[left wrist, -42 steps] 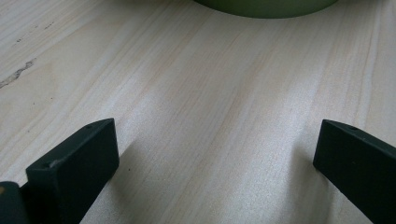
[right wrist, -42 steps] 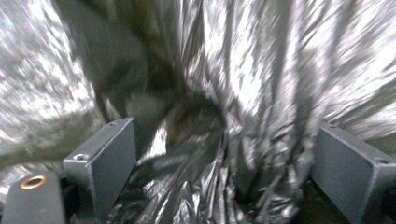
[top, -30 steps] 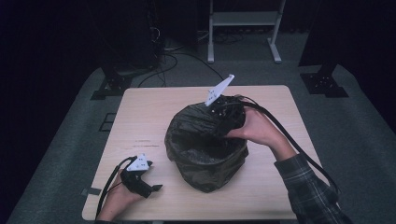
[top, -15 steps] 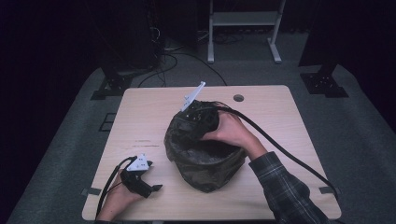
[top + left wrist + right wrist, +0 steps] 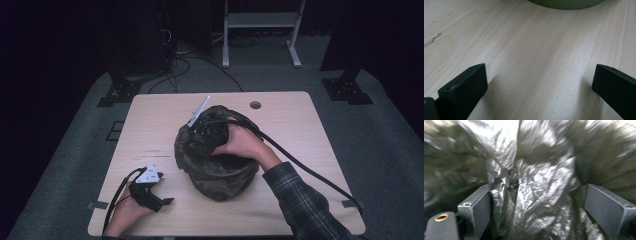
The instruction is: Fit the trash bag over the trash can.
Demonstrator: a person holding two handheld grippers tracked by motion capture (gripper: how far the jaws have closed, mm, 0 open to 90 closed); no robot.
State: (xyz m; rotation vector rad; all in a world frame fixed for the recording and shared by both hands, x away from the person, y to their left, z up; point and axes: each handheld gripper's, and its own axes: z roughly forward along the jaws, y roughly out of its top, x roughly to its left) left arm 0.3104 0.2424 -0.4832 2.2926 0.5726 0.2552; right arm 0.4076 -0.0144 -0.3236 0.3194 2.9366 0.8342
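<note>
Change since earlier: over the past second the right hand-held gripper [image 5: 197, 142] has travelled from the far right rim of the bin to its far left rim, and the person's arm now lies across the opening; the left hand-held gripper [image 5: 167, 201] has stayed put.
High view, bin: a round bin lined with a crinkled black plastic bag [image 5: 220, 172] stands near the middle of the pale wooden surface [image 5: 300, 130].
High view, right hand: the hand [image 5: 245, 145] holds its hand-held gripper down inside the bin's mouth, against the liner at the far left rim; a black cable [image 5: 305, 172] trails off toward the near right edge.
High view, left hand: the left hand-held gripper rests on the surface at the near left corner, apart from the bin.
Left gripper view: both black jaws stand wide apart over bare wood, holding nothing; a green curved edge of the bin [image 5: 566, 3] shows at the top.
Right gripper view: jaws are spread, with a bunched fold of the shiny black liner [image 5: 534, 195] lying between them; the left jaw touches the plastic, while the right jaw stands apart from it. Blur hides finer detail.
</note>
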